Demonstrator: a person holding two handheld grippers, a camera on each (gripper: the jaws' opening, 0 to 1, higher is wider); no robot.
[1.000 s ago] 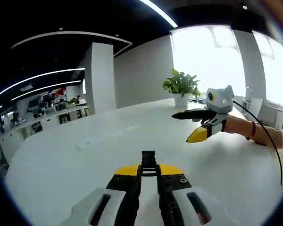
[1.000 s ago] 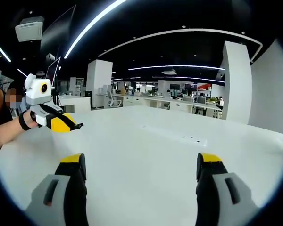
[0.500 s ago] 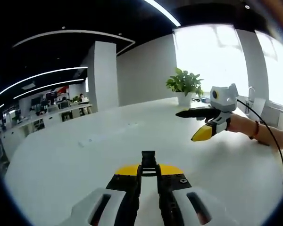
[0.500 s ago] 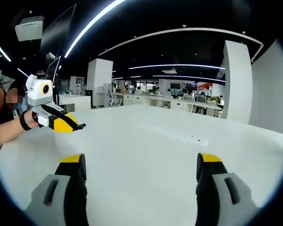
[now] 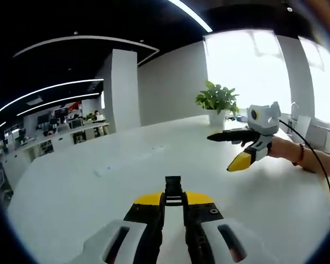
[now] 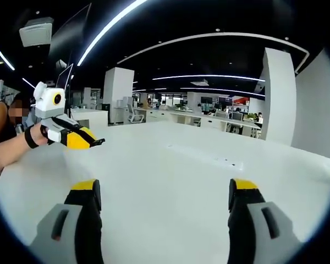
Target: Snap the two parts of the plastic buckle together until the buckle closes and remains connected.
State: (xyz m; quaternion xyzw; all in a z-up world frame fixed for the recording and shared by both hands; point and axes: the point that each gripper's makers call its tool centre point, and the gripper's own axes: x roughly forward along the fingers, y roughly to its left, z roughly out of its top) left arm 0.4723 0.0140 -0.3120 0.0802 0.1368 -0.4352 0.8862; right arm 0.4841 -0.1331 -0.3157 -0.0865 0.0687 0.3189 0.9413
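Left tool (image 5: 174,199), bottom centre of the left gripper view: jaws pinched closed on a small black buckle part (image 5: 173,186) that sticks up between the yellow tips, above the white counter (image 5: 88,187). Right tool (image 6: 164,195), bottom of the right gripper view: jaws spread wide, holding nothing. Potted plant (image 5: 217,102) at upper right of the left gripper view.

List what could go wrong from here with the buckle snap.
1. The left gripper pinches a black buckle part by a small tip, so it may twist or slip under push force.
2. The right gripper is open and holds nothing; no mating part is visible on the white table, so closing could stall.
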